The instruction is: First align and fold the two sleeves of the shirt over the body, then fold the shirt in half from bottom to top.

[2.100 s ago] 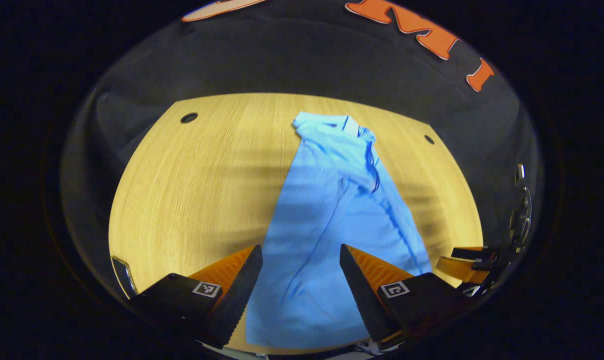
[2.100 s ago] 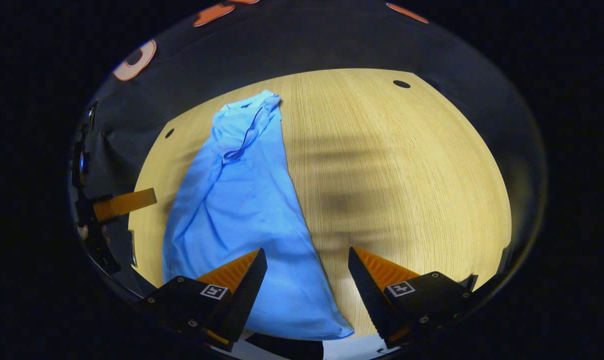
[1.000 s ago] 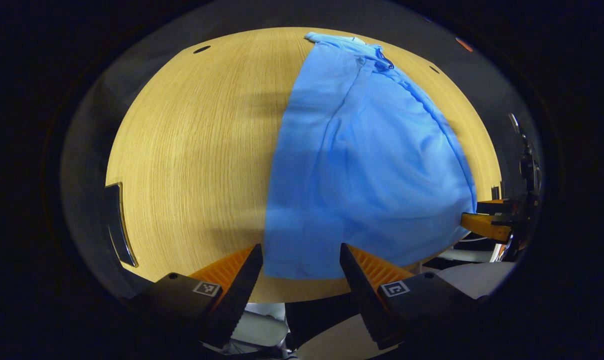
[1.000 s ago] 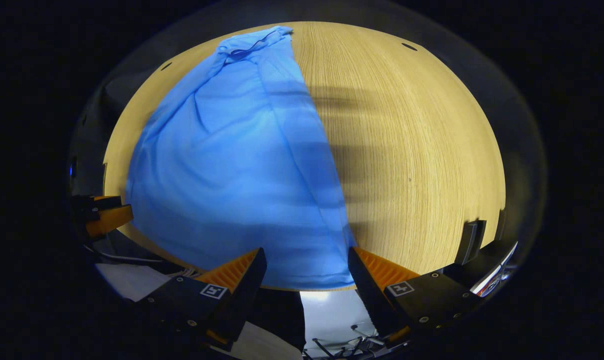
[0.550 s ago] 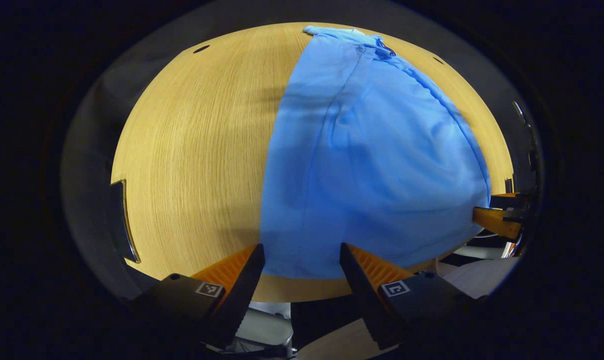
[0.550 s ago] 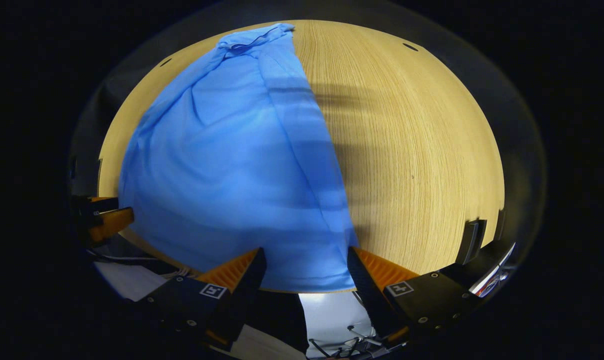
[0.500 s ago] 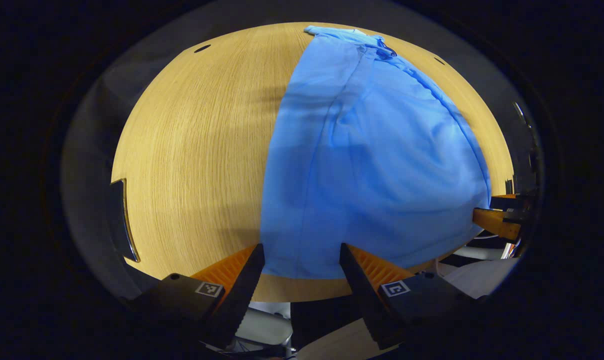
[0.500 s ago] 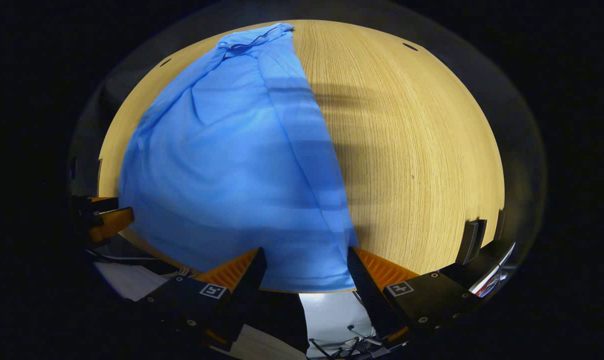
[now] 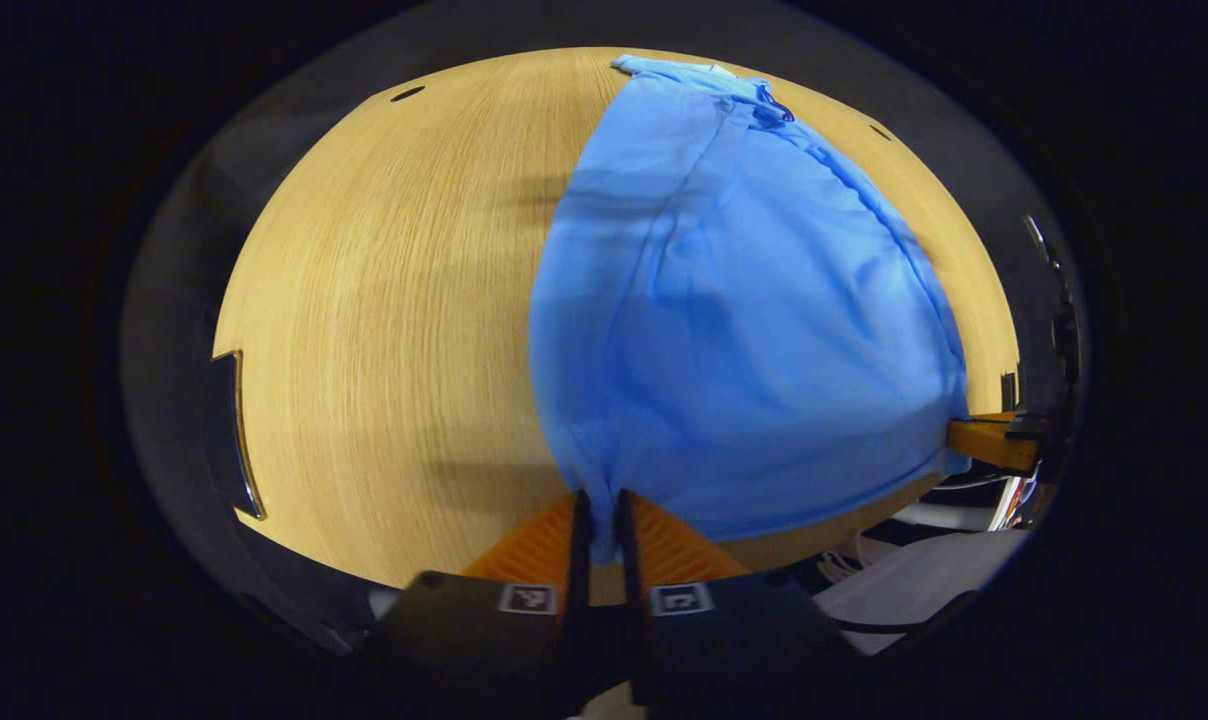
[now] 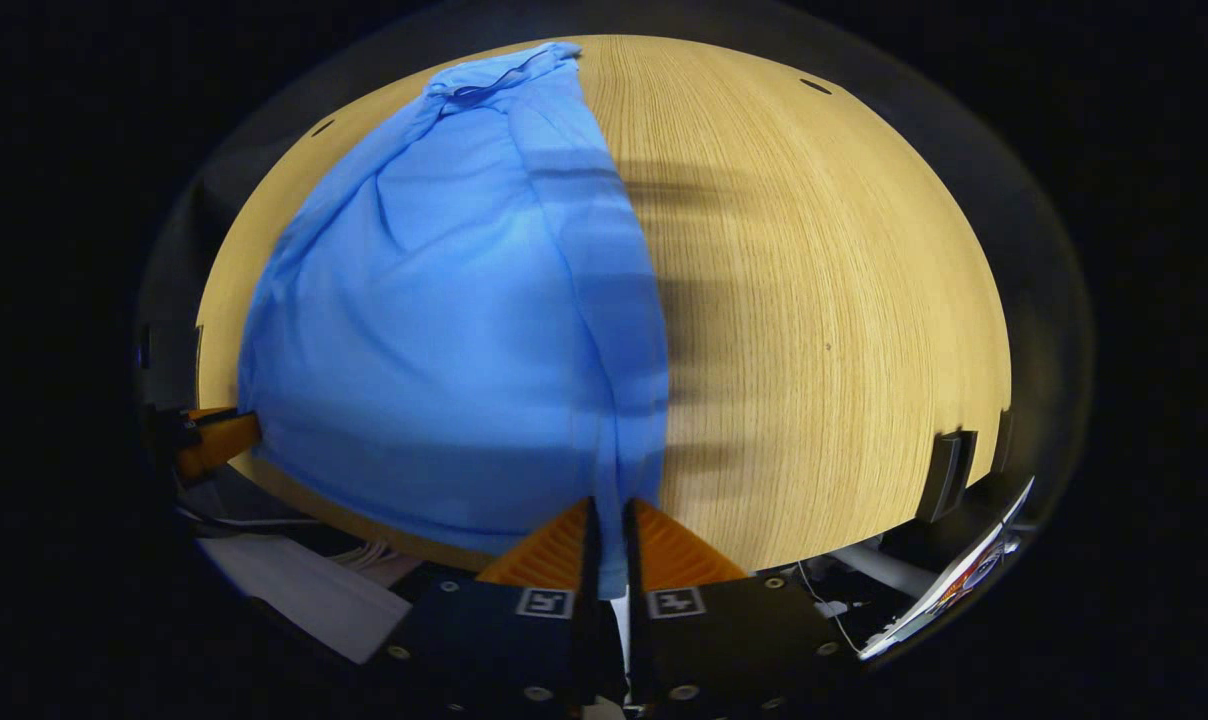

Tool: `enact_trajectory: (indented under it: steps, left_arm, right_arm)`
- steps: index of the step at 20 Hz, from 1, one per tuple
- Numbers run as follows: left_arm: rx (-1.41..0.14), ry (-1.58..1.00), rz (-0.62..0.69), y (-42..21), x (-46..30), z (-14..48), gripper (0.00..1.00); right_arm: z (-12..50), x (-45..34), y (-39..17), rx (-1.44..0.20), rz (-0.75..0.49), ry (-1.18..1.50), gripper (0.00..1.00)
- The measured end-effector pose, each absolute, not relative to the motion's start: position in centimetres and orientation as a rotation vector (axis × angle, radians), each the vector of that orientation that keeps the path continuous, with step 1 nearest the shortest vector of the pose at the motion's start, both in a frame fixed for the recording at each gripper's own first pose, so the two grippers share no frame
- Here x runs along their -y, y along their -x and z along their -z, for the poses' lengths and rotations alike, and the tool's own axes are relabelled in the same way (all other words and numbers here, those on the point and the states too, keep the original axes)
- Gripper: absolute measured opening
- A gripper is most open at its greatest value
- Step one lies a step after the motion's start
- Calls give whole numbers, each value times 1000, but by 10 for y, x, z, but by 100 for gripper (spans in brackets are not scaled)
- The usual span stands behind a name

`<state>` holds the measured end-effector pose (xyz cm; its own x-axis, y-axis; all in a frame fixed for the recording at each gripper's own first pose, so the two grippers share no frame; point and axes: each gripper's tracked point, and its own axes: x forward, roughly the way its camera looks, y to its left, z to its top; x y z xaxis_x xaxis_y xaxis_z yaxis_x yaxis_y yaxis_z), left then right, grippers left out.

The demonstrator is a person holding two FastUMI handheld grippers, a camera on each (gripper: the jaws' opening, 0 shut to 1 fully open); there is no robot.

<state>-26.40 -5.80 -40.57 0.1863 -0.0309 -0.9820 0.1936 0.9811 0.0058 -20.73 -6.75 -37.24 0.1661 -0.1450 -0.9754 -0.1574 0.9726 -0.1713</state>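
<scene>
A light blue shirt (image 9: 754, 330) lies lengthwise on the wooden table (image 9: 384, 300), collar at the far end, sleeves folded in over the body. My left gripper (image 9: 600, 520) is shut on the shirt's near hem at its left corner. In the right gripper view the same shirt (image 10: 444, 310) stretches away, and my right gripper (image 10: 605, 525) is shut on the hem at the right corner. The hem between the two corners is drawn up slightly off the near table edge. The other gripper's finger shows at the hem's far corner in each view (image 9: 984, 442) (image 10: 209, 440).
The table's near edge (image 10: 824, 535) runs just ahead of both grippers, with white sheets and cables (image 10: 294, 585) below it. Bare wood lies left of the shirt in the left gripper view and right of it (image 10: 824, 300) in the right gripper view. Small dark holes (image 9: 407, 93) mark the far corners.
Both grippers, open around the hem half a second ago, have shut on the shirt's bottom corners. The fabric now bunches at each pair of fingers.
</scene>
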Motion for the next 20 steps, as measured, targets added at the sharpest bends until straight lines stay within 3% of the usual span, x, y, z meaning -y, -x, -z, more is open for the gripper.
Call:
enact_trajectory:
  steps: [1,2,3,8,20]
  left_arm:
    - [-1375,-141,172,264,58,404,11]
    - [-1360,-118,163,259,59,402,11]
    - [-1359,-120,172,262,60,405,4]
    - [-1288,-172,158,242,60,382,4]
    - [-976,-92,181,93,98,294,4]
  right_arm:
    - [372,66,208,-1403,-20,262,2]
    - [371,64,205,-1388,-19,257,1]
    - [370,63,203,-1375,-10,261,1]
    - [342,43,176,-1289,-23,184,1]
    - [263,27,52,-1019,-64,223,1]
